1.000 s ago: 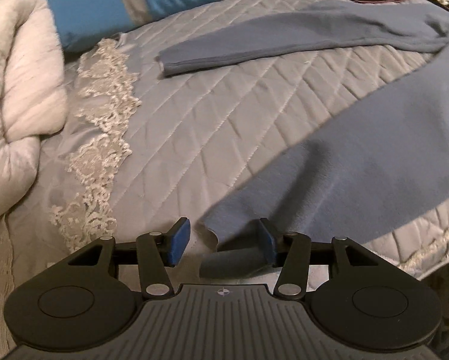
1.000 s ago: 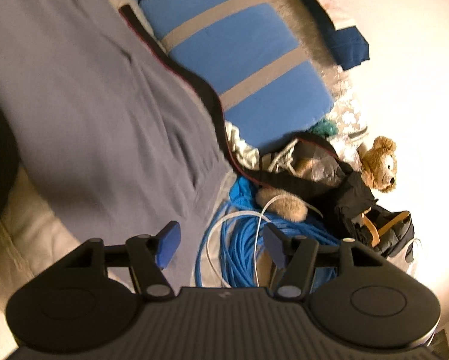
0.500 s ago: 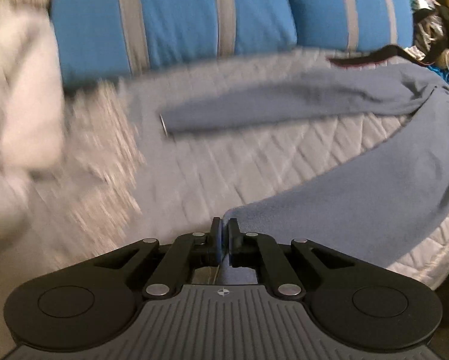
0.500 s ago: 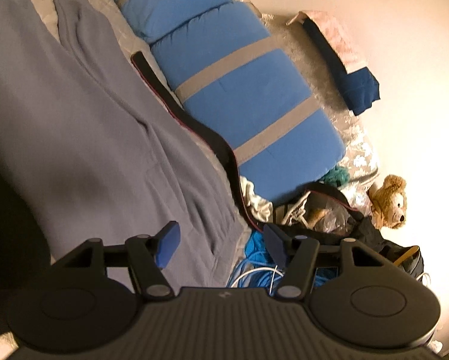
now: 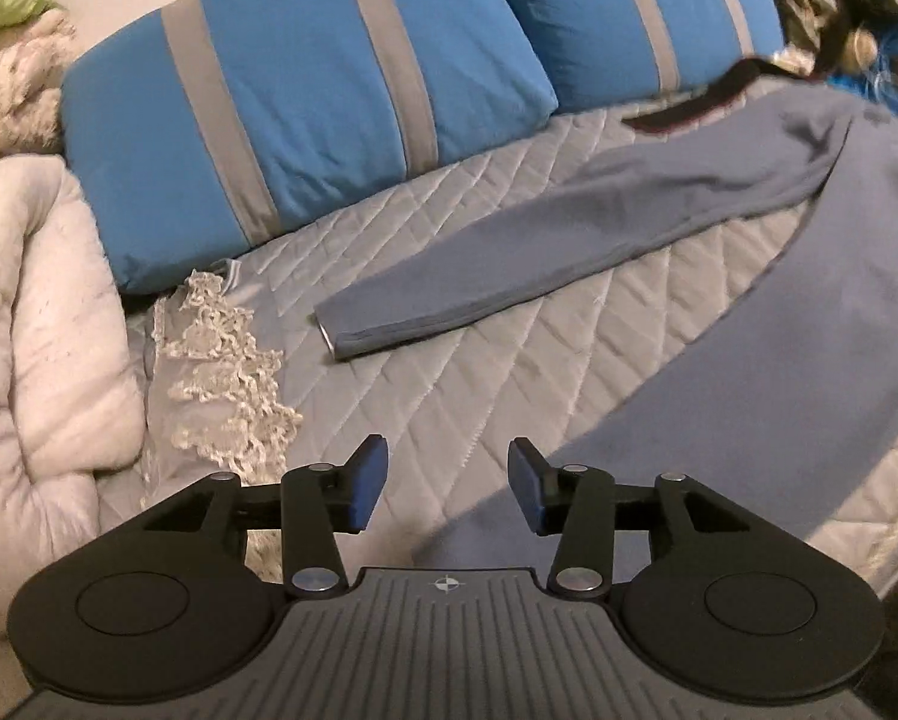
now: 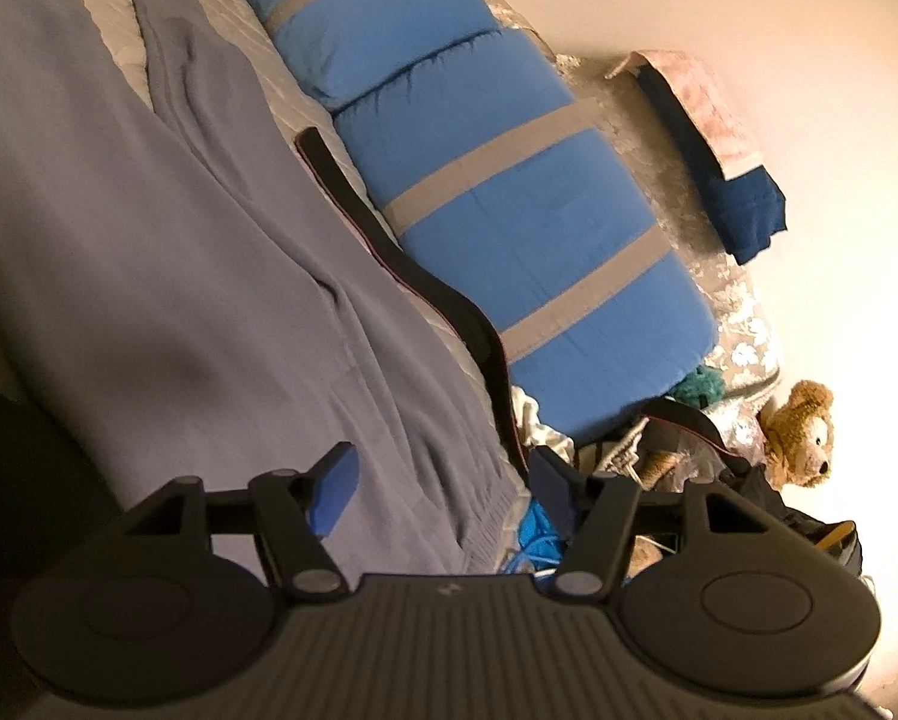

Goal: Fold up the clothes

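A blue-grey long-sleeved garment (image 5: 779, 360) lies spread on the quilted bed cover (image 5: 449, 372). One sleeve stretches left, and its cuff (image 5: 344, 343) lies flat on the quilt. My left gripper (image 5: 446, 471) hovers over the garment's near end. Its jaws are opening, and the cloth lies under the gap with no pad pressing on it. In the right wrist view the same garment (image 6: 179, 276) fills the left half. My right gripper (image 6: 443, 474) stands open above its ribbed edge, holding nothing.
Two blue pillows with grey stripes (image 5: 305, 120) line the head of the bed. A pale fluffy blanket (image 5: 41, 360) is heaped at the left, beside lace trim (image 5: 221, 372). A dark strap (image 6: 401, 258), blue cable (image 6: 536, 534), a bag and a teddy bear (image 6: 800, 432) crowd the bed's right side.
The left gripper shut on the garment's near edge, then opened again and tipped up, so the pillows now show. The right gripper slid along the garment and stayed open.
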Demonstrator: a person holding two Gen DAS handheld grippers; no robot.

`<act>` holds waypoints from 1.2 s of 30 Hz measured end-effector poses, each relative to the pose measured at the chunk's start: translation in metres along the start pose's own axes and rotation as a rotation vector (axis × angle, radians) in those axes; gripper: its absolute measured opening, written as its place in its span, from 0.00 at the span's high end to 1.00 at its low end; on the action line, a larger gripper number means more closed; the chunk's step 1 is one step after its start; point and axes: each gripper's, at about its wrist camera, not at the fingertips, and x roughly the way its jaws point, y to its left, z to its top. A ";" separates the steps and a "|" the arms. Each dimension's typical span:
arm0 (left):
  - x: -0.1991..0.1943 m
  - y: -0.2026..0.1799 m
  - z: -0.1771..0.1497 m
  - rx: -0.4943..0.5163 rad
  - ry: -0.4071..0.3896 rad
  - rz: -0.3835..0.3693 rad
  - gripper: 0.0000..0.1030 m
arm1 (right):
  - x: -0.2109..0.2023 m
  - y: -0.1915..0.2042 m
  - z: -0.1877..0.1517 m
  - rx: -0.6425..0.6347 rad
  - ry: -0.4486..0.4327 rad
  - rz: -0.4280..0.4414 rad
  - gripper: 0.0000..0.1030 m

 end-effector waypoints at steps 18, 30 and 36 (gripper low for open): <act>0.021 -0.037 -0.021 0.216 0.231 -0.001 0.70 | 0.001 0.016 0.014 -0.006 -0.044 0.039 0.25; 0.016 0.003 -0.004 0.118 0.167 -0.105 0.68 | -0.001 0.020 0.013 -0.013 -0.041 0.039 0.24; 0.040 0.005 -0.017 0.136 0.203 -0.119 0.68 | -0.002 0.021 0.015 -0.014 -0.043 0.047 0.24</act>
